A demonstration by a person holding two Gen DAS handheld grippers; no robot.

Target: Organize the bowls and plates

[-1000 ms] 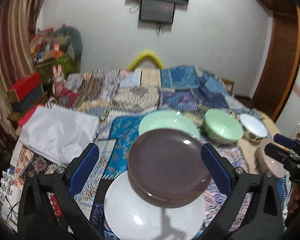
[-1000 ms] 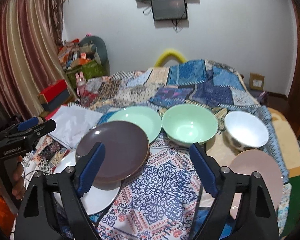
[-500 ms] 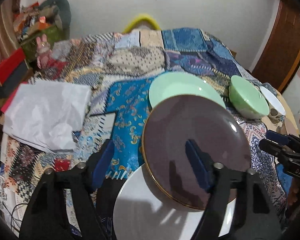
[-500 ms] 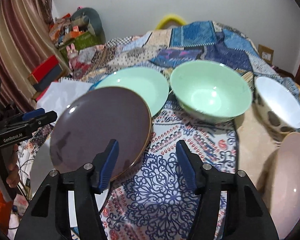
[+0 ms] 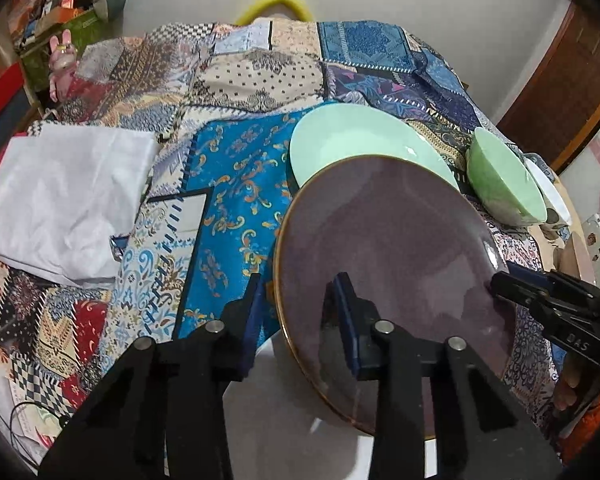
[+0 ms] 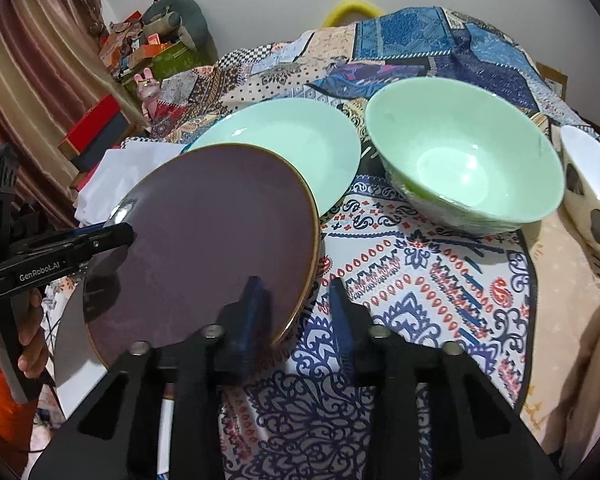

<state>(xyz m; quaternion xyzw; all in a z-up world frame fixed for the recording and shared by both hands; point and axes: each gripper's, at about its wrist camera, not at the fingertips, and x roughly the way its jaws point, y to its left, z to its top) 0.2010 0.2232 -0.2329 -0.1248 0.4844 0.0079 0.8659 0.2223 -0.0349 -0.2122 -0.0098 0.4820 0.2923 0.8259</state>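
Note:
A dark purple plate (image 5: 388,272) with a gold rim lies tilted on a white plate (image 5: 284,420) on the patterned bedspread. My left gripper (image 5: 300,320) straddles its left rim, one finger above and one below, jaws narrowed. My right gripper (image 6: 296,308) straddles its right rim (image 6: 220,248) the same way. In neither view can I see whether the pads touch the plate. A mint green plate (image 6: 288,140) lies just behind it. A mint green bowl (image 6: 464,160) and a white spotted bowl (image 6: 592,192) stand to the right.
A pink plate (image 6: 596,360) lies at the far right edge. A white cloth (image 5: 60,196) lies on the left of the bed. Red boxes (image 6: 96,128) and clutter stand by the curtain. The wall is behind the bed.
Both grippers have moved down and in toward the purple plate and narrowed their jaws around its opposite rims. The plate now fills more of both views.

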